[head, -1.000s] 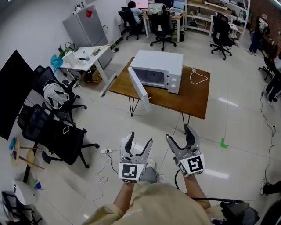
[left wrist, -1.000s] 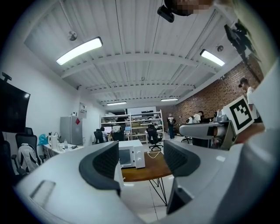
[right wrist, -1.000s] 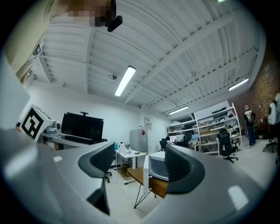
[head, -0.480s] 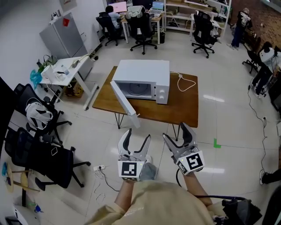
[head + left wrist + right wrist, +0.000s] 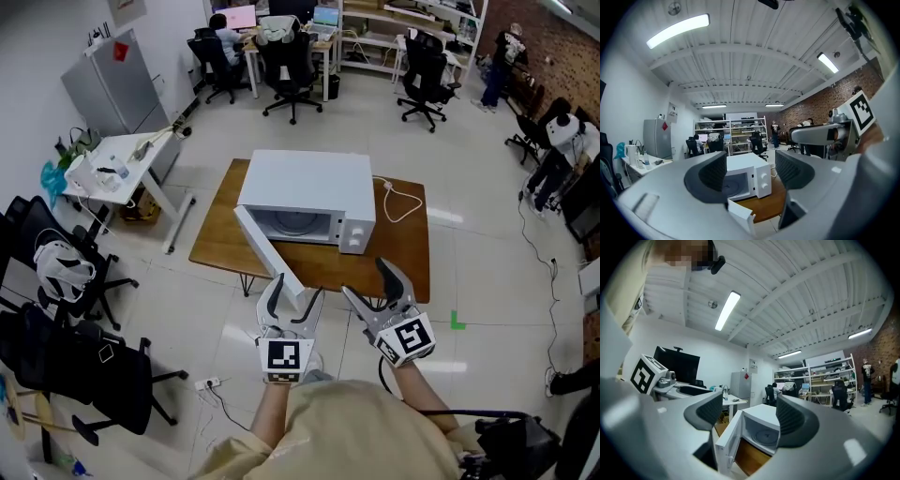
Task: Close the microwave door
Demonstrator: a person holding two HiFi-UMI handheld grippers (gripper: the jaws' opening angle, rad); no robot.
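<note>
Microwave [image 5: 305, 187]: one, white, standing on the single wooden table [image 5: 403, 253] mid-room, its front toward the person. Door [image 5: 267, 251]: one, hinged at the oven's left as the head view shows it, swung wide open and reaching out past the table's near edge. Cavity exposed; one round turntable [image 5: 733, 186] inside, and two knobs on the control panel [image 5: 762, 180] beside it. One white cable [image 5: 398, 202] lies looped on the table to the right of the oven. Grippers: two, side by side at the table's near edge, each with one marker cube at its base. Left gripper [image 5: 295, 291] sits just beside the door's free edge; whether it touches is not clear from the head view. Its two fingers [image 5: 710, 176] stand apart with nothing gripped, only the oven and door seen in the gap beyond them. Right gripper [image 5: 370, 279] is over the table's near edge, right of the door; its two fingers [image 5: 705, 411] are spread wide and empty as well, with the open door and cavity in view between them. Surroundings: one grey cabinet [image 5: 117, 80] against the left wall, one white side table [image 5: 112, 159] cluttered with small items, two black office chairs [image 5: 66, 309] at the left, one green tape mark [image 5: 457, 322] on the floor.
</note>
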